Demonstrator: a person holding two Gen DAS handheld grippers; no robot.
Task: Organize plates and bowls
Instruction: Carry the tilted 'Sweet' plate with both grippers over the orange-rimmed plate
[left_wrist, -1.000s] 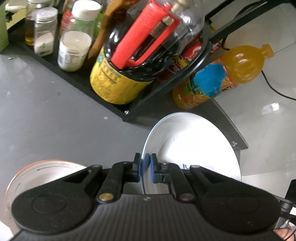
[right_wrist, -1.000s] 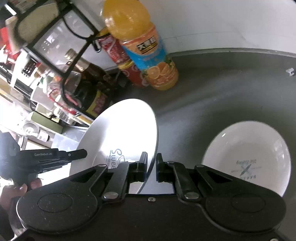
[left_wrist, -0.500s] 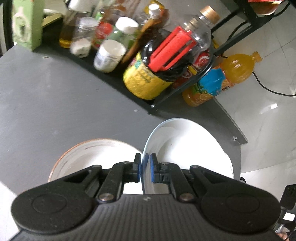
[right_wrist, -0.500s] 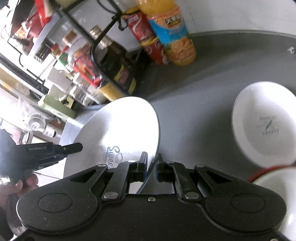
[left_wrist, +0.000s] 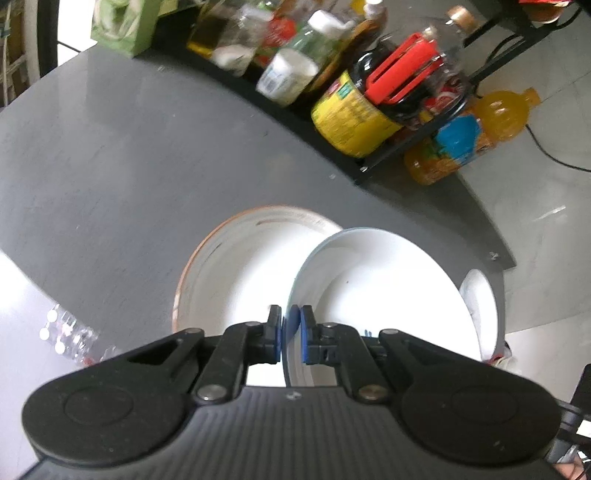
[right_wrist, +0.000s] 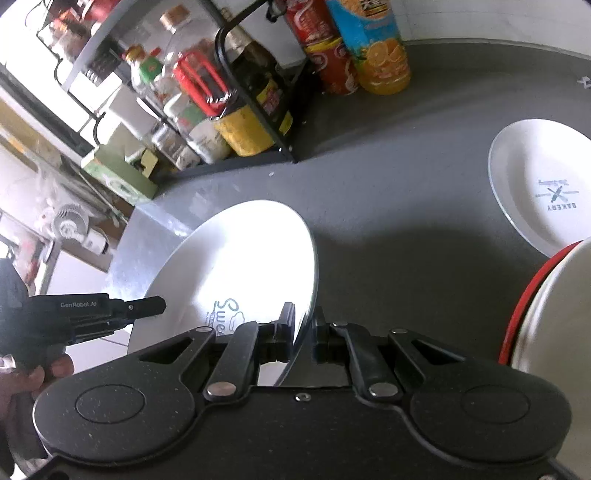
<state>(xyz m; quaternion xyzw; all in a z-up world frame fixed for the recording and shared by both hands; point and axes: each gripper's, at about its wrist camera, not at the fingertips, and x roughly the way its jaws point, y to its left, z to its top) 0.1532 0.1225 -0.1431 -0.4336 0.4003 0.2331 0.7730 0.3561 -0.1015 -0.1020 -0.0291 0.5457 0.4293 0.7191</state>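
Observation:
My left gripper (left_wrist: 290, 325) is shut on the rim of a white plate (left_wrist: 376, 295), which is held tilted on edge above the grey table (left_wrist: 110, 166). An orange-rimmed white bowl (left_wrist: 236, 266) sits on the table just behind and left of it. In the right wrist view my right gripper (right_wrist: 303, 325) is shut on the rim of a white plate with blue print (right_wrist: 240, 258). The left hand-held gripper's fingers (right_wrist: 147, 306) reach that plate's left edge. A white "BAKERY" plate (right_wrist: 543, 192) lies on the table at the right. A red-rimmed bowl (right_wrist: 546, 314) is close at the right edge.
A black wire rack (right_wrist: 258, 110) full of bottles and jars lines the back of the table. An orange juice bottle (right_wrist: 373, 44) and a red bottle (right_wrist: 325, 55) stand beside it. A green box (left_wrist: 122, 22) sits at the rack's end. A hand (right_wrist: 33, 373) holds the left gripper.
Both grippers have drawn back and up from the rack with their rims still held. The orange-rimmed bowl and the red-rimmed bowl have come into view, and the BAKERY plate has slid toward the right edge.

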